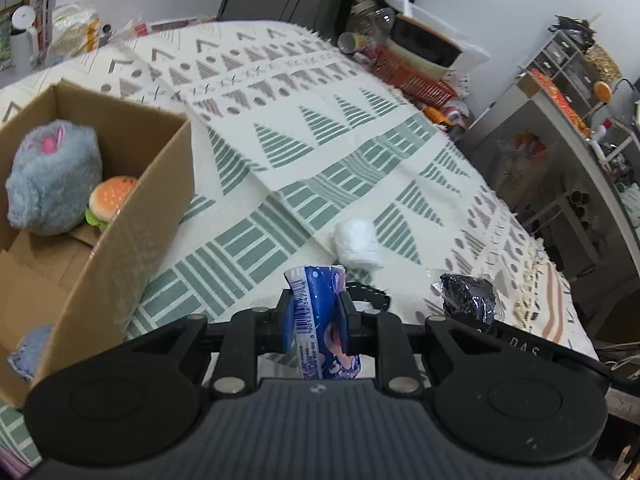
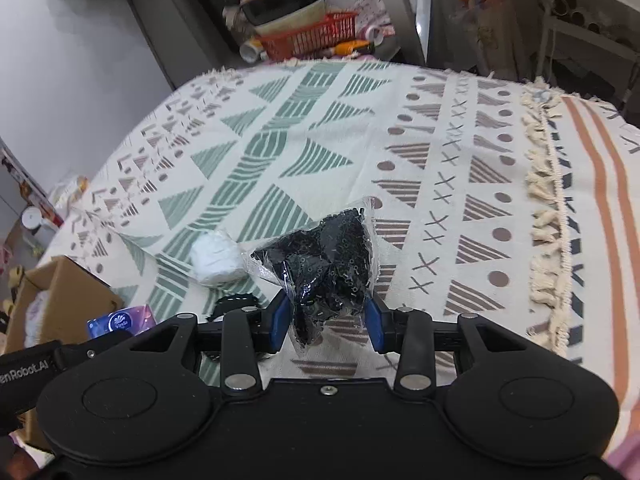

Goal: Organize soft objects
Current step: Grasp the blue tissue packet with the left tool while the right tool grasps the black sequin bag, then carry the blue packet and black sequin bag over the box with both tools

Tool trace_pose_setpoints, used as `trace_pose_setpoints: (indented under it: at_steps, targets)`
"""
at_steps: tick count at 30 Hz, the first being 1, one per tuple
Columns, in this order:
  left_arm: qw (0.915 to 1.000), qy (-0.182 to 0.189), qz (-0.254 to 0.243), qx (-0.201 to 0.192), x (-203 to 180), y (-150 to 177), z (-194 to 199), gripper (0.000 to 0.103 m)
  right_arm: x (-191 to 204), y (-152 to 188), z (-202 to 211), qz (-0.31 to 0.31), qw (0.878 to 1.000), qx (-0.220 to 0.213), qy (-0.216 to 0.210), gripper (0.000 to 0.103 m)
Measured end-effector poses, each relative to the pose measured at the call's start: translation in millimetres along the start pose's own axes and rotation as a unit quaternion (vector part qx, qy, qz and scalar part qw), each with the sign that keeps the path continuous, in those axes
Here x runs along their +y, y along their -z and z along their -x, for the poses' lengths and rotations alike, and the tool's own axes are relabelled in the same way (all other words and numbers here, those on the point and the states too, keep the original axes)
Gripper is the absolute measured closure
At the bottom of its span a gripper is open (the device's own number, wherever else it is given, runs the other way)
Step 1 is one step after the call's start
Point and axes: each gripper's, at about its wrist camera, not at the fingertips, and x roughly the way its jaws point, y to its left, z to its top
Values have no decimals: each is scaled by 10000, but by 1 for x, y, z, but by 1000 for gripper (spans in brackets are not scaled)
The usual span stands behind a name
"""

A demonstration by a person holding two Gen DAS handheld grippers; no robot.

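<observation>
Left wrist: left gripper (image 1: 318,312) pinching blue plastic tissue pack (image 1: 320,320), right of open brown cardboard box (image 1: 120,240); right gripper (image 2: 328,320) clamping clear-wrapped black bundle (image 2: 324,264).

R gripper (image 2: 326,320) clamping black bagged item (image 2: 326,264) (clear wrap), above tablecloth (image 2: 460,152)

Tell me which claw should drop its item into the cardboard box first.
Left. The left claw grips the blue tissue pack right beside the cardboard box; the right claw, around the black bagged item, sits farther away.

A cluttered home room: patterned tablecloth (image 1: 320,152), crowded shelves (image 1: 568,64).
</observation>
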Motion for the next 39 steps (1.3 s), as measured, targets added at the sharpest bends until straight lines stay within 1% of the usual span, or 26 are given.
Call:
trace_pose_setpoints:
  at_steps: [4, 9, 16, 20, 27, 34, 39]
  targets:
    - [9999, 107, -45, -89, -4, -4, 15, 83, -2, 1, 17, -145, 9998, -119, 21, 65]
    - [9994, 208, -184, -222, -7, -9, 37, 83, 2, 5, 35, -217, 9993, -294, -53, 65]
    - [9988, 230, -266, -342, -3, -16, 62, 83, 14, 18, 56, -258, 9986, -389, -251, 65]
    - [9984, 238, -287, -419, 0, -20, 76, 83, 20, 26, 68, -268, 9983, -458, -223, 65]
    - [9980, 228, -278, -521, 12, -23, 99, 83, 32, 34, 93, -288, 9968, -689, -293, 65]
    - [9976, 153, -248, -631, 30, -28, 121, 83, 51, 34, 110, -218, 9947, -874, -494, 65]
    - [9974, 71, -157, -702, 48, -34, 134, 83, 67, 41, 115, -258, 9943, -941, -422, 65]
